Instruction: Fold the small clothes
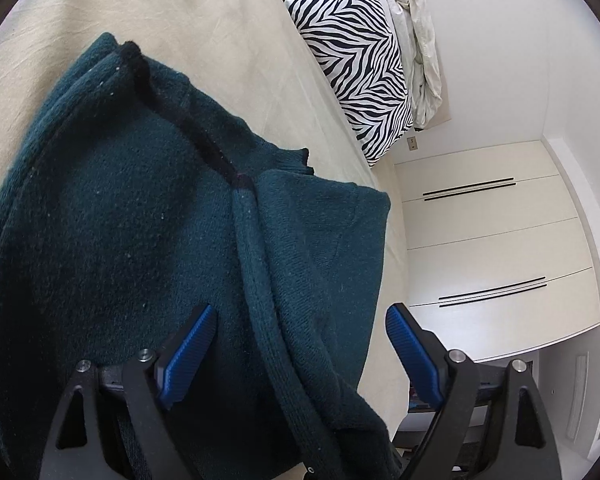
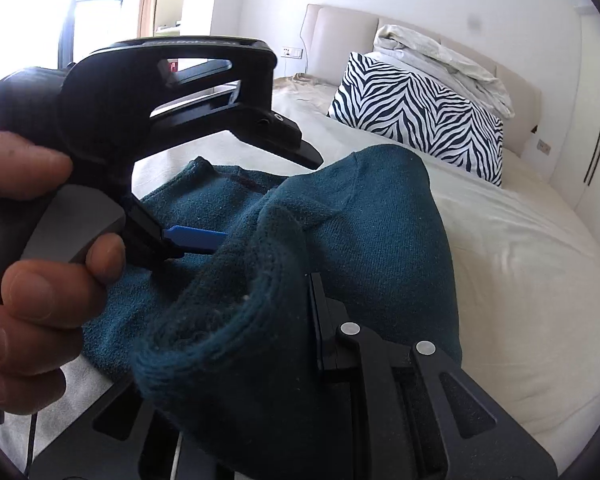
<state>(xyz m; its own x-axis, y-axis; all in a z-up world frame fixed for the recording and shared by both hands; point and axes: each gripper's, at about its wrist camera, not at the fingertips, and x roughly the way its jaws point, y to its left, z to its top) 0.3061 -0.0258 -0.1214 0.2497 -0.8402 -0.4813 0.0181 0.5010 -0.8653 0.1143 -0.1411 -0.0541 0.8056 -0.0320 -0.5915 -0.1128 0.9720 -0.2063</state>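
In your left wrist view the dark teal knit sweater [image 1: 140, 220] fills the left and centre of the frame, soft and nubbly, with a thick ribbed band running down the middle and a black-trimmed edge toward the upper left. It lies on the beige bed sheet [image 1: 204, 32], which shows bare along the top left. Your left gripper [image 1: 300, 352] stands open, its blue ridged pads either side of the ribbed band and not pressing it. To the right, the sweater's folded edge ends near the mattress edge; beyond that are a zebra-striped pillow [image 1: 352, 76] and the smooth white wardrobe doors [image 1: 496, 240].

In your right wrist view, your hand [image 2: 24, 280] at the far left holds the left tool's handle. In the centre, your right gripper [image 2: 300, 320] is clamped on the sweater's cuff-like rolled edge, fabric bunching over its fingers. Open sheet lies to the right.
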